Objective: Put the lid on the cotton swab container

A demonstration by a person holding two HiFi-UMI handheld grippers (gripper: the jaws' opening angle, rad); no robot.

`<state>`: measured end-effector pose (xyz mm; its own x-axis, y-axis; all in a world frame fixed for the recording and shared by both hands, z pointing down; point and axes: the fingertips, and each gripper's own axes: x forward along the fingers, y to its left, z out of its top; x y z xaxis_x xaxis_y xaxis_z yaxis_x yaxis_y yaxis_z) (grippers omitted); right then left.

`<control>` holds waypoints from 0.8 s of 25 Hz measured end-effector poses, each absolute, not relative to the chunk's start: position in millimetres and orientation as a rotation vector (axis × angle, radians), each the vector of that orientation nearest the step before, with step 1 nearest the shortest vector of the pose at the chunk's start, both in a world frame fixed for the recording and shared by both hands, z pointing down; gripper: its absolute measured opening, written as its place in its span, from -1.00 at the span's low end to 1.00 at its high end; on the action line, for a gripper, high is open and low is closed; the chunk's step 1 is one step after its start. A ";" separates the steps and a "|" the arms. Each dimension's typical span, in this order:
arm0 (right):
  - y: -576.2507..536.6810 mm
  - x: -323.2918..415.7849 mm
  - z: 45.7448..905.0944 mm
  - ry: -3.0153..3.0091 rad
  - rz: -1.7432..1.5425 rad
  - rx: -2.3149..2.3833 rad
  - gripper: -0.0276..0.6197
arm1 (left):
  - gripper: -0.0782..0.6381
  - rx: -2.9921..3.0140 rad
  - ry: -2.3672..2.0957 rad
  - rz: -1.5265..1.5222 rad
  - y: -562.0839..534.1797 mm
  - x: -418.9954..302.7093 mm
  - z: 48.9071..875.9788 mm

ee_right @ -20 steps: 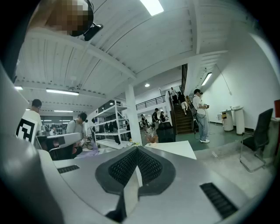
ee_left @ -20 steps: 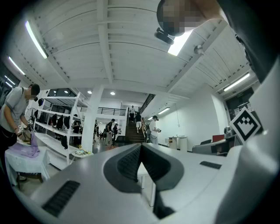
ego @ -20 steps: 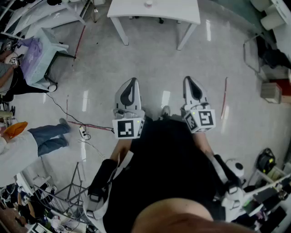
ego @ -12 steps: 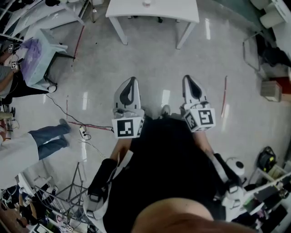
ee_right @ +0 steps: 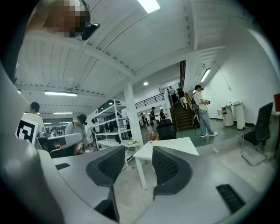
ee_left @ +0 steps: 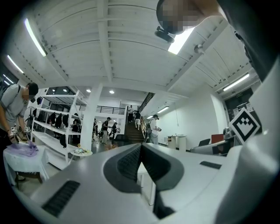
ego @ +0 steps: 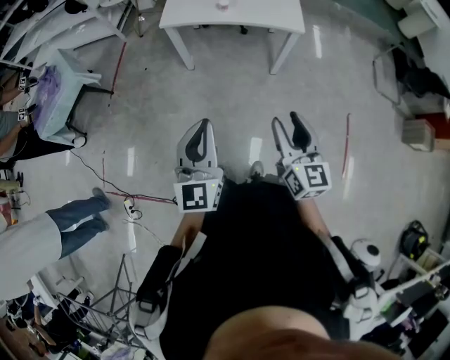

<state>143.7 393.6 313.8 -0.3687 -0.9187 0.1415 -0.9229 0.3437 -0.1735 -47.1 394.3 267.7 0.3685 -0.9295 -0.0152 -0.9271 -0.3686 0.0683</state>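
Cotton swab container and lid: neither can be identified in any view. One small item (ego: pixel 223 4) stands on the white counter (ego: pixel 232 17), towards its far edge, and is too small to tell what it is.

Left gripper (ego: pixel 204 125): held about level, well short of the counter, with open floor between. Its own view shows the jaws pressed together with nothing between them (ee_left: pixel 141 153).

Right gripper (ego: pixel 285 118): also well short of the counter, level with the left one. Its jaws stand wide apart and empty (ee_right: pixel 139 164); the counter shows through the gap.

Surface: the counter top is plain white on four white legs, and bare apart from the small item.

Room: the floor (ego: pixel 232 98) is pale, glossy and reflects the ceiling lights. Left of the counter stands a smaller pale table with a purple cloth (ego: pixel 49 88). A red strip (ego: pixel 346 144) lies on the floor to the counter's right. A dark cable (ego: pixel 105 179) runs across the floor on the near left, beside a person in jeans (ego: pixel 49 228). Beyond the counter are white shelving (ee_right: pixel 111 118), a white column (ee_right: pixel 131 113) and a staircase (ee_right: pixel 183 111) with people on it.
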 end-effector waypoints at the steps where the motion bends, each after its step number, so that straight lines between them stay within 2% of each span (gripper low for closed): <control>1: 392.8 140.8 315.6 -2.556 0.358 1.747 -0.37 | -0.77 2.558 -1.733 -0.077 393.6 -48.9 268.8; 20: 387.1 69.8 334.3 -2.476 0.351 1.798 -0.37 | -0.77 2.592 -1.627 -0.056 387.9 -118.9 294.5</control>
